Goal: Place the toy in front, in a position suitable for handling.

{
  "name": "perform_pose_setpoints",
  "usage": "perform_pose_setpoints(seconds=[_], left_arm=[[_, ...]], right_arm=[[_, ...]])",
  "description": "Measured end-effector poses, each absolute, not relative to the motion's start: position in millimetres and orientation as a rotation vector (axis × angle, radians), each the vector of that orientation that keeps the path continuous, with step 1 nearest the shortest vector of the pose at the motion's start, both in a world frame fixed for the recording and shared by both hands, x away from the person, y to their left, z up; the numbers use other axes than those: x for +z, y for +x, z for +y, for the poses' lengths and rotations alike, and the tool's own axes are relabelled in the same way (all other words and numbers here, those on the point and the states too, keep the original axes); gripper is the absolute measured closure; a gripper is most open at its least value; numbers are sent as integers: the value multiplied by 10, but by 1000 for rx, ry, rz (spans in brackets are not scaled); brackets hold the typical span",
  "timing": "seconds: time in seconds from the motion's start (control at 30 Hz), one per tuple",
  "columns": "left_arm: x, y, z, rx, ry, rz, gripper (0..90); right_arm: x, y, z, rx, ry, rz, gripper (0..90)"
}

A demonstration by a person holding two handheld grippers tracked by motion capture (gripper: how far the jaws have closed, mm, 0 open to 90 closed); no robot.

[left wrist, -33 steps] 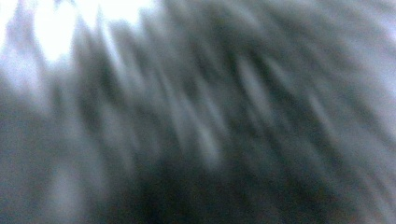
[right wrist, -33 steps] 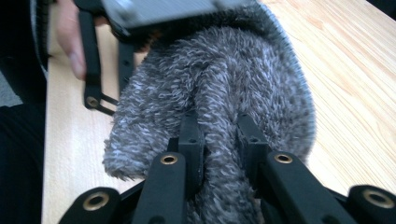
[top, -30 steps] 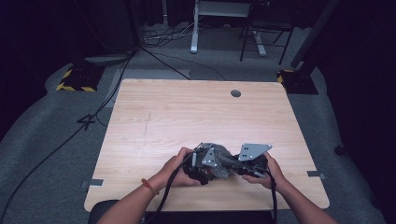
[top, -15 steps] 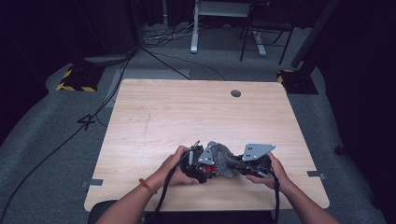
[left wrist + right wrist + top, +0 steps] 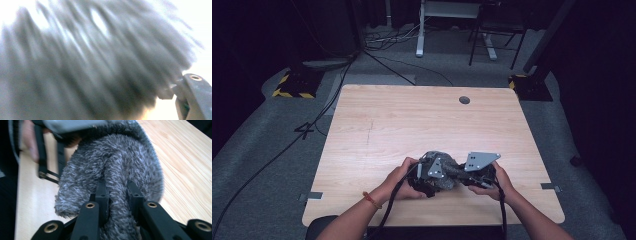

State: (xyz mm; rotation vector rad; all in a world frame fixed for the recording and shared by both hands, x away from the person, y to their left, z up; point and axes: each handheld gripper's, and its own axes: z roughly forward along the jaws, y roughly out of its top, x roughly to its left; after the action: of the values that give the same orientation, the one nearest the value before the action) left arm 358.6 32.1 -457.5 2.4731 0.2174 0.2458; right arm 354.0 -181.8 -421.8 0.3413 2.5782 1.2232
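Wooden table [image 5: 412, 125]; right gripper [image 5: 117, 192] pinches grey fuzzy cloth [image 5: 110, 170]

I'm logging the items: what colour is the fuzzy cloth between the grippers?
Grey, flecked with paler fibre tips: the fuzzy cloth shows best in the right gripper view.

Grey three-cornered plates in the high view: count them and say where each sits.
2. One grey plate tops the left gripper, over the fuzzy grey cloth; the other plate tops the right gripper, near the table's front edge.
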Motion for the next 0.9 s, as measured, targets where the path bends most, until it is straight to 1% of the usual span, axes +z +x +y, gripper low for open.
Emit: perform_pose_setpoints(seconds=[0.23,0.4,0.9], left_arm=[[-4491,3560,373,268,2446,223,339],[-4416,3542,433,283,2403,226,338],[-4400,3552,383,271,2373,212,338]], right_arm=[[-4297,3575,-2024,1215,422,2583,760],[-4329,3577,-2090,1223,446,2596,760],[-4348,3530,-2037,1322,446,2622,760]])
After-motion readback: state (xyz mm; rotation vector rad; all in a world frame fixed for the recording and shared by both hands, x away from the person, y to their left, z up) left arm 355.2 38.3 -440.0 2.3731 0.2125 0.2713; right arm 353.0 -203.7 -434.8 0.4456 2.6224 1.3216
